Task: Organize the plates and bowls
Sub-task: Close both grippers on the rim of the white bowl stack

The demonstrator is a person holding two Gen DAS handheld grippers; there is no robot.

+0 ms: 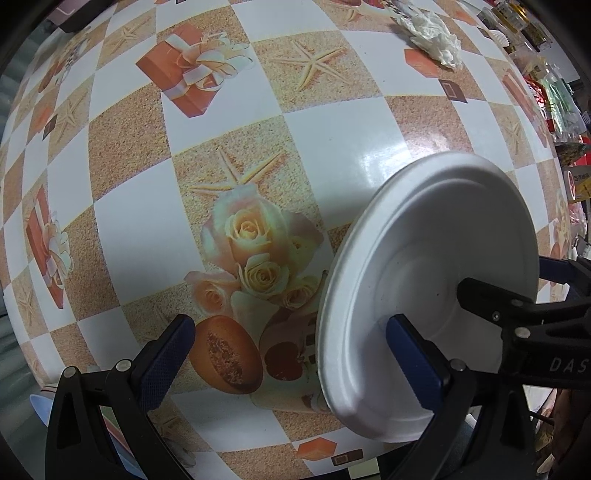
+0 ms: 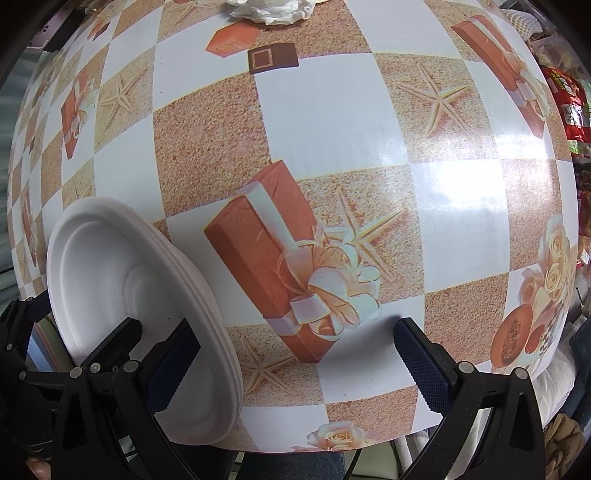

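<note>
A stack of white paper plates (image 1: 432, 280) stands on edge above the patterned table, between the two grippers. In the left wrist view my left gripper (image 1: 291, 365) is wide open; its right finger (image 1: 413, 362) lies against the plates' face, and the right gripper's finger presses from the far side. In the right wrist view the plates (image 2: 122, 295) are at the lower left. My right gripper (image 2: 295, 365) is wide open, its left finger (image 2: 173, 373) against the plates' back.
The table (image 1: 332, 147) wears a checkered cloth printed with gift boxes, starfish and roses. Crumpled white paper (image 1: 432, 33) lies at the far side, packaged goods (image 2: 569, 103) along the right edge. A blue dish edge (image 1: 40, 406) shows at lower left.
</note>
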